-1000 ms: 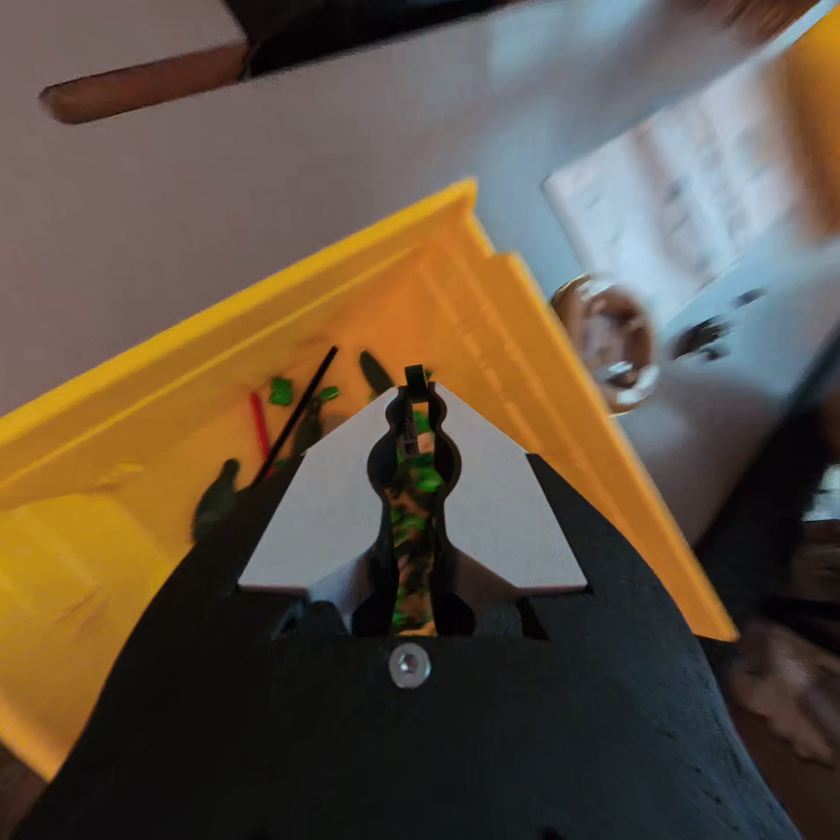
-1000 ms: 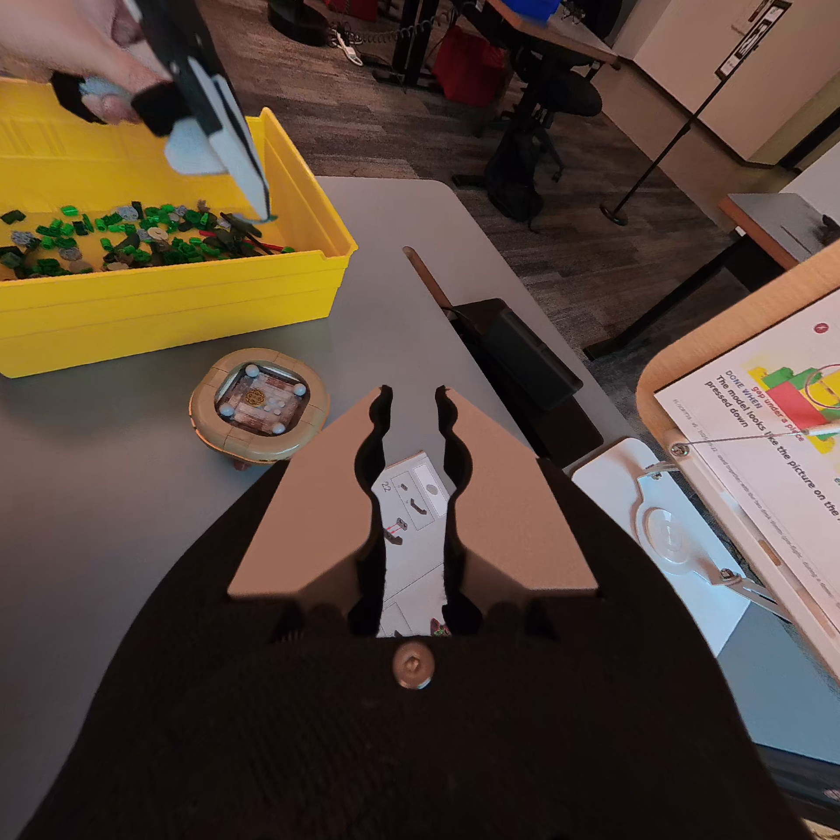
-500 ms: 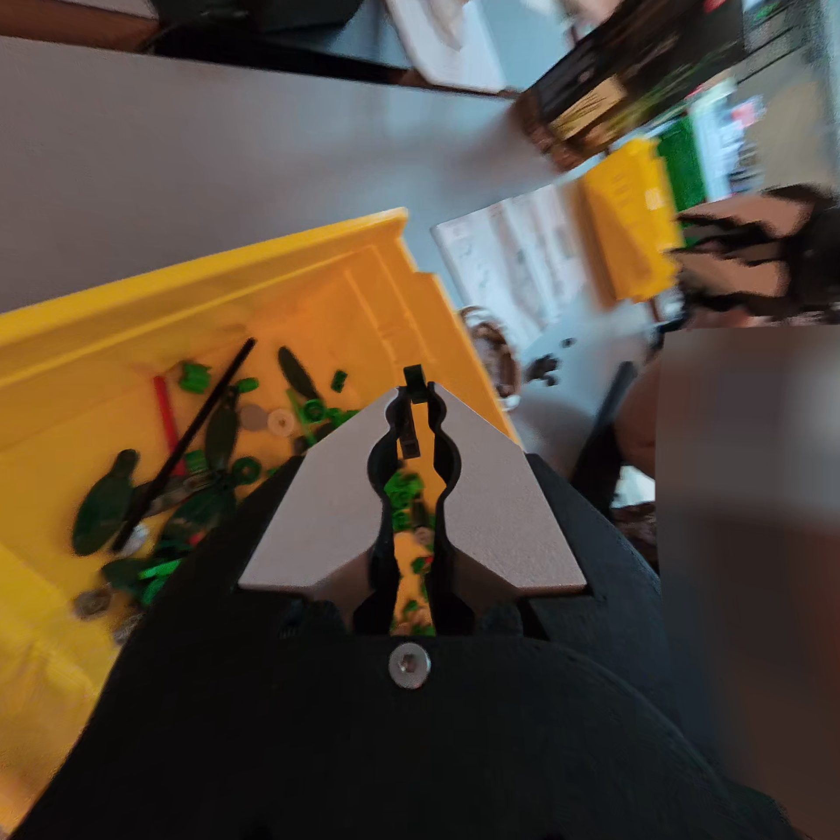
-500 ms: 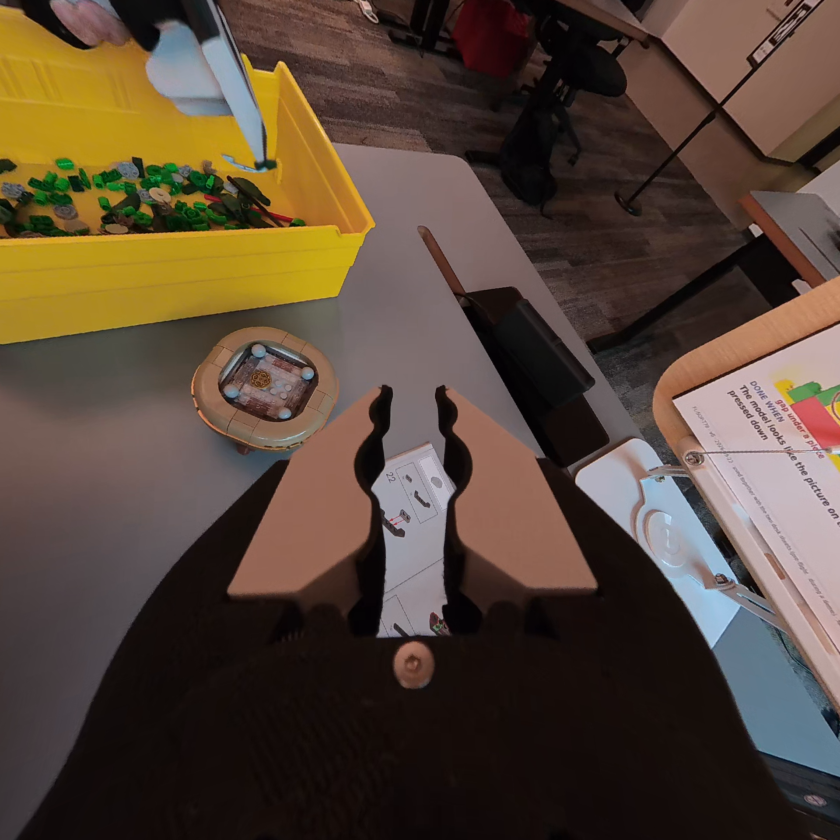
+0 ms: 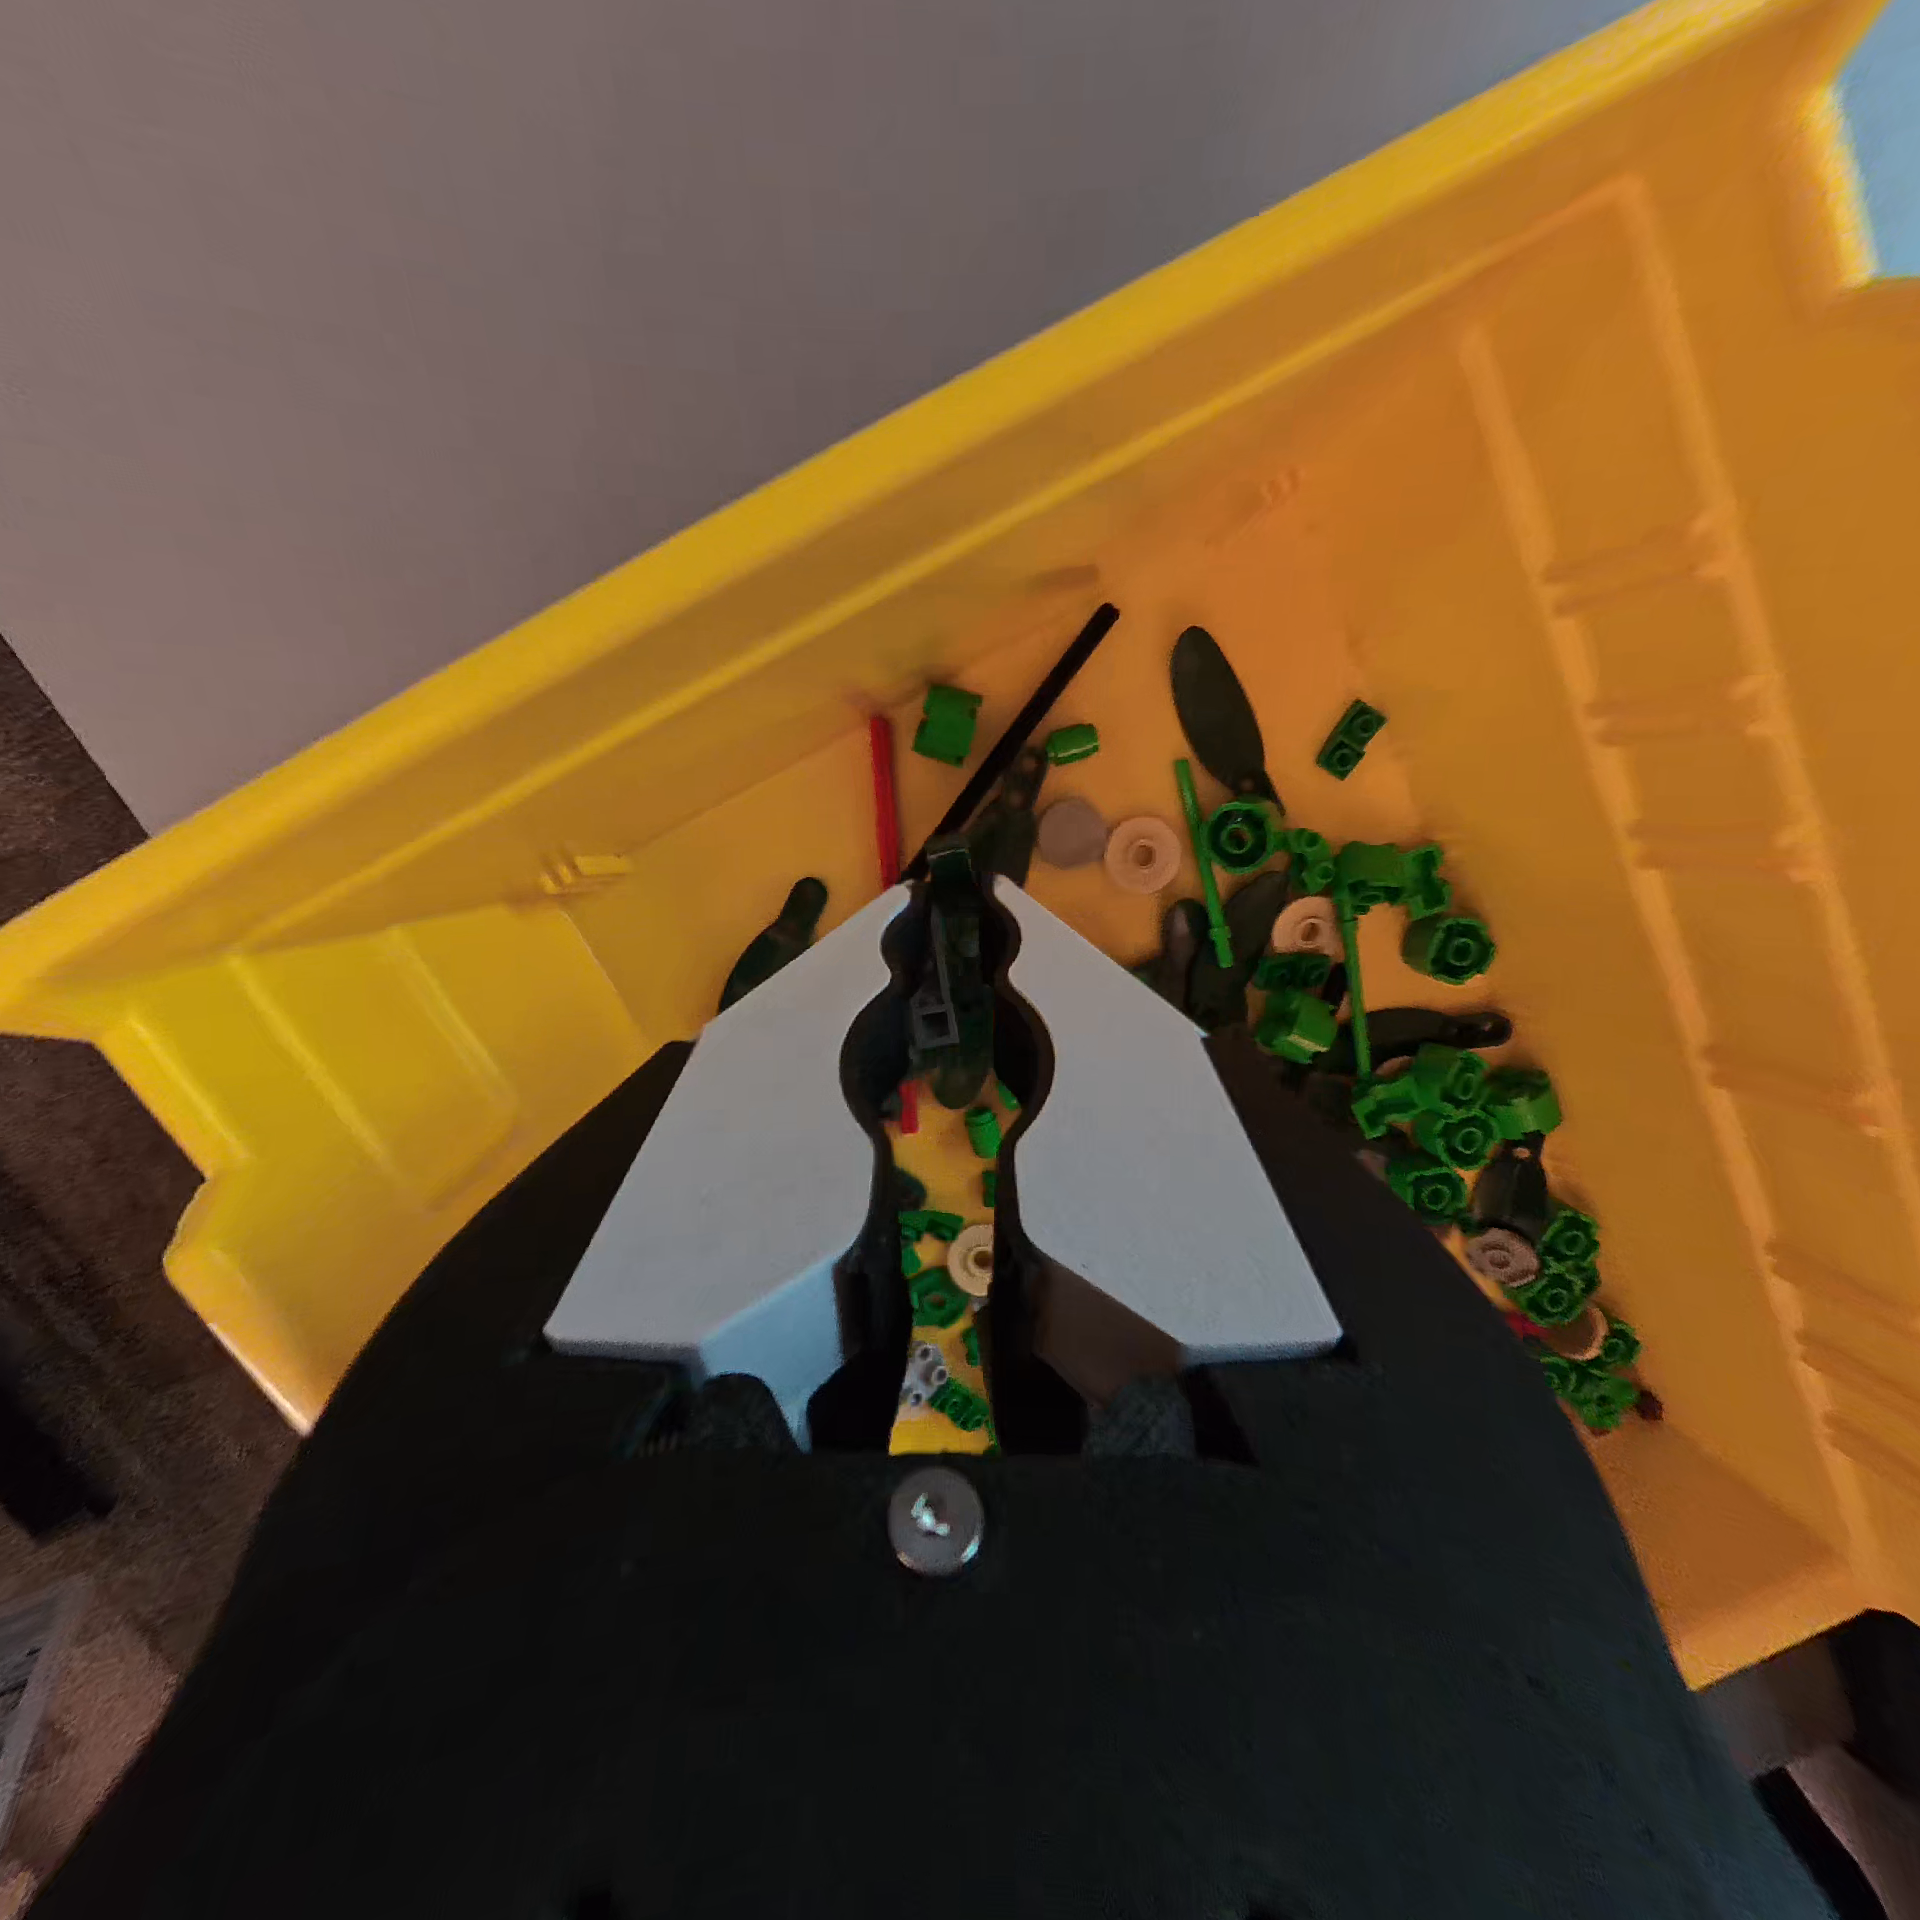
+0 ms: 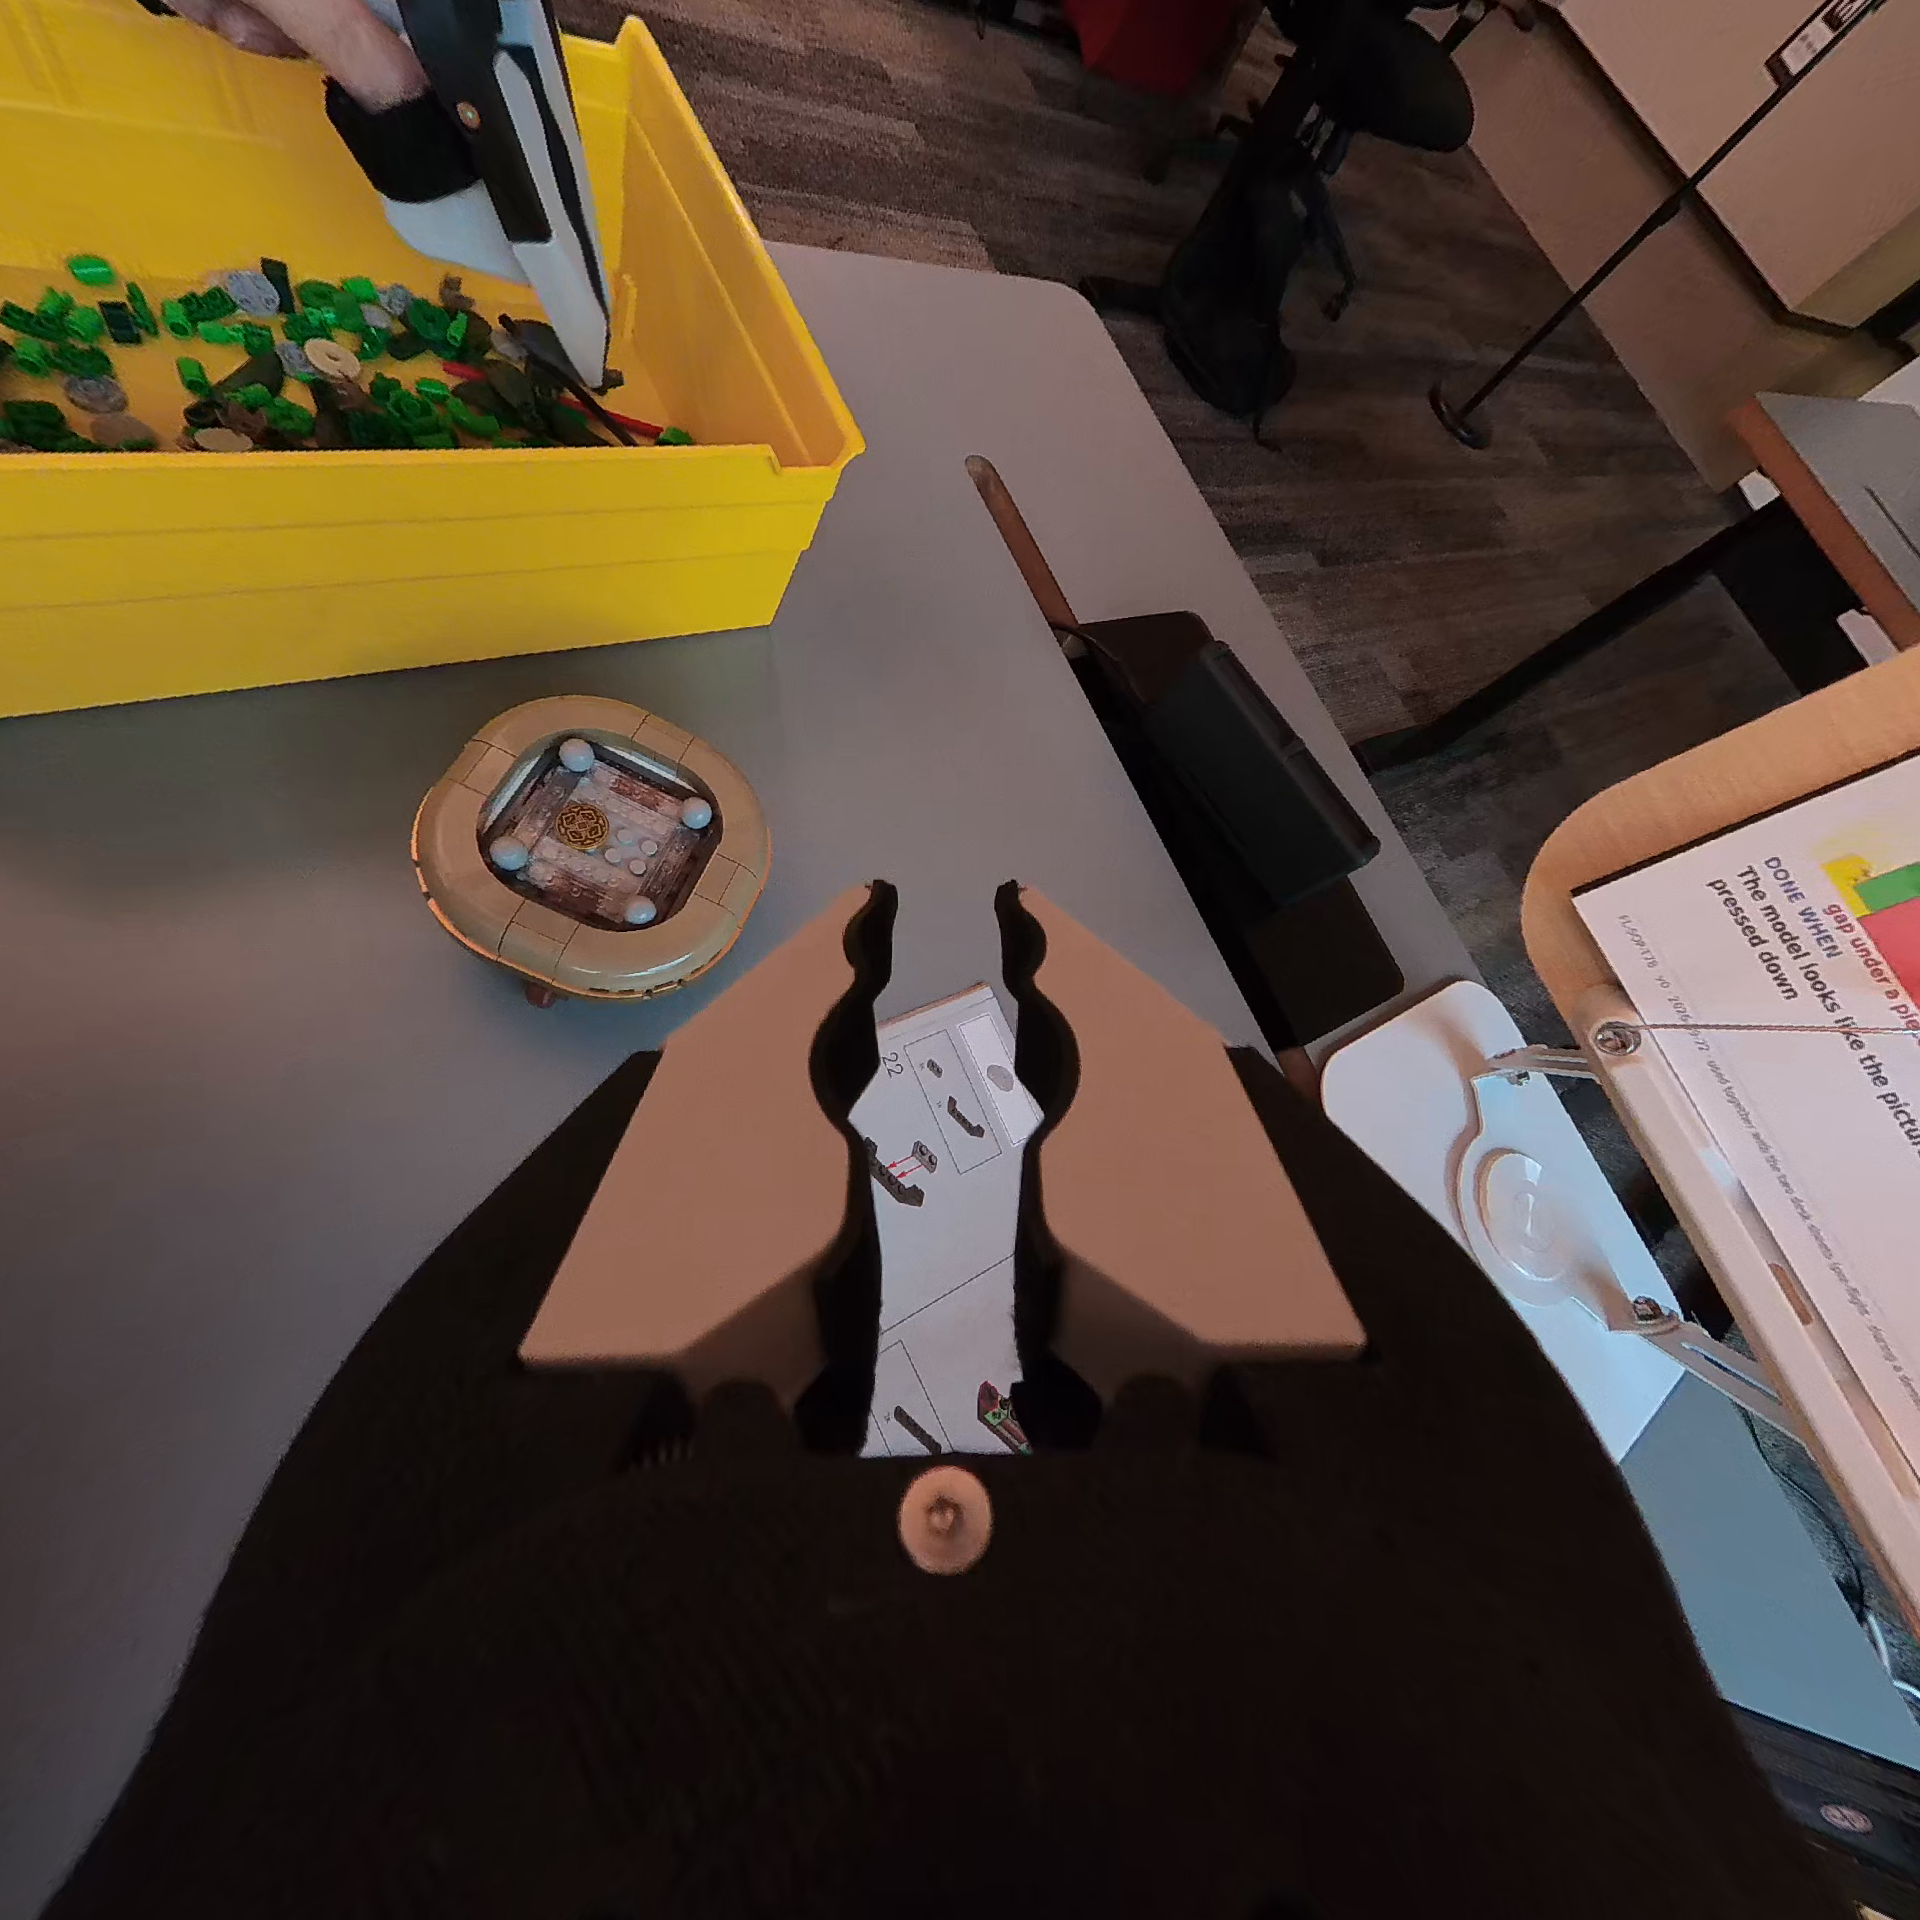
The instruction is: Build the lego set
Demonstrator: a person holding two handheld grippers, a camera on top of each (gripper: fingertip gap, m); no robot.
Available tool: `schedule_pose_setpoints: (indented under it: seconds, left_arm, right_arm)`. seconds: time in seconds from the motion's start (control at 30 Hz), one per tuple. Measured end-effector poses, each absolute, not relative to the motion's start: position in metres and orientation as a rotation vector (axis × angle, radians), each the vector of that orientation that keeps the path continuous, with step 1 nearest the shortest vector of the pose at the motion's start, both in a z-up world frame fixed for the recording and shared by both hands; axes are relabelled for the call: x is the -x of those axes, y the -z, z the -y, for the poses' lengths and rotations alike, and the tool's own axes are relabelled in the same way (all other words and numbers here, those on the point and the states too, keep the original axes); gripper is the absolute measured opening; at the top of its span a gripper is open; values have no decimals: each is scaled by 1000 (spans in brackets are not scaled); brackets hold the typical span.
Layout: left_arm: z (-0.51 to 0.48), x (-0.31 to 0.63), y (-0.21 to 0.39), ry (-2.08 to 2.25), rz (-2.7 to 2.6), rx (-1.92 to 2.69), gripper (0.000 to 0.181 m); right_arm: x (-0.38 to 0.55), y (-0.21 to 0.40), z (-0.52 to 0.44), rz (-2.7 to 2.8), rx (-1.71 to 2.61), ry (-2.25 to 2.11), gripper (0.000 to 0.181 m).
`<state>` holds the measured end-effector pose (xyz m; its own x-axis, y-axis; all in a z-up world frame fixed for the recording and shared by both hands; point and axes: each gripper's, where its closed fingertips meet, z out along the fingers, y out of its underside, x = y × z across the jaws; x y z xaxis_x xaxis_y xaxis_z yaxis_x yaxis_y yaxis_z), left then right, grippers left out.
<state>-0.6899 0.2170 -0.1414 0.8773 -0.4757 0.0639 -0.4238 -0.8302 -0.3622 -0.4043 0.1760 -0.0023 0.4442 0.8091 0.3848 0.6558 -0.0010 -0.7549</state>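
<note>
Left gripper point(image 5: 948, 883), lowered since the earlier frame into the yellow bin point(image 6: 416, 561) at far left, grips a dark piece point(image 5: 940, 997); right gripper point(image 6: 940, 899) hovers open beside the tan model point(image 6: 592, 847).

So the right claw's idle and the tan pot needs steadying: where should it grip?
From above, probably: right claw pinching one wall of the tan pot, one finger inside the hollow. It stands upright, open-topped, and looks wider than the claw's gap.
</note>
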Motion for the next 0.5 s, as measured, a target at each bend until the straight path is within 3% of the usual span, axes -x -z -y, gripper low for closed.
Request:
schedule_pose_setpoints:
  seconds: [0.5]
  left_arm:
    - [-232, 696, 154, 116, -662, 2687, 6]
  right_arm:
    - [404, 8, -176, 1309, 1720, -152, 19]
